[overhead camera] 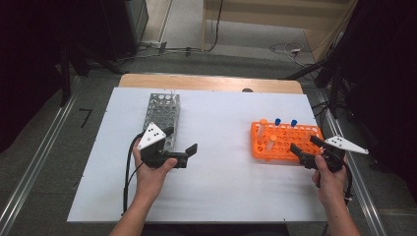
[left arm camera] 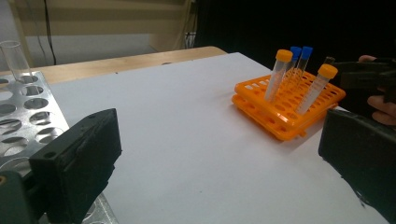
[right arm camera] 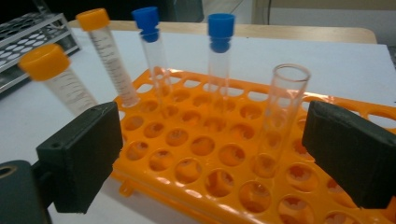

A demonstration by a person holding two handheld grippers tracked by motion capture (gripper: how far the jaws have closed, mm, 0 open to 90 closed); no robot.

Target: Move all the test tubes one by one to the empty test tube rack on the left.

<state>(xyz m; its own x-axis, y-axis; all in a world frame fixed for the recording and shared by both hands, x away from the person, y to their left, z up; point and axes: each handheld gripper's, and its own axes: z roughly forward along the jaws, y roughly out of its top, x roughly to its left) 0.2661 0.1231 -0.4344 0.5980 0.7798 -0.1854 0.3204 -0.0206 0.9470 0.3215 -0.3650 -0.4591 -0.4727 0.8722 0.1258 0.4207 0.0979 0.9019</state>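
Observation:
An orange tube rack (overhead camera: 285,142) stands at the table's right. It holds two orange-capped tubes (right arm camera: 108,58), two blue-capped tubes (right arm camera: 219,53) and an uncapped clear tube (right arm camera: 281,116). My right gripper (overhead camera: 305,144) hovers open at the rack's near right corner. In the right gripper view the clear tube stands between the jaws, nearer the right one, and neither jaw touches it. A perforated metal rack (overhead camera: 162,115) lies at the left with one clear tube (left arm camera: 16,60) at its far end. My left gripper (overhead camera: 181,139) is open and empty beside that rack's near end.
A white sheet (overhead camera: 221,187) covers the table, and a wooden strip (overhead camera: 211,82) shows along its far edge. Bare sheet lies between the two racks. Cables (overhead camera: 290,49) and dark stands sit on the floor beyond.

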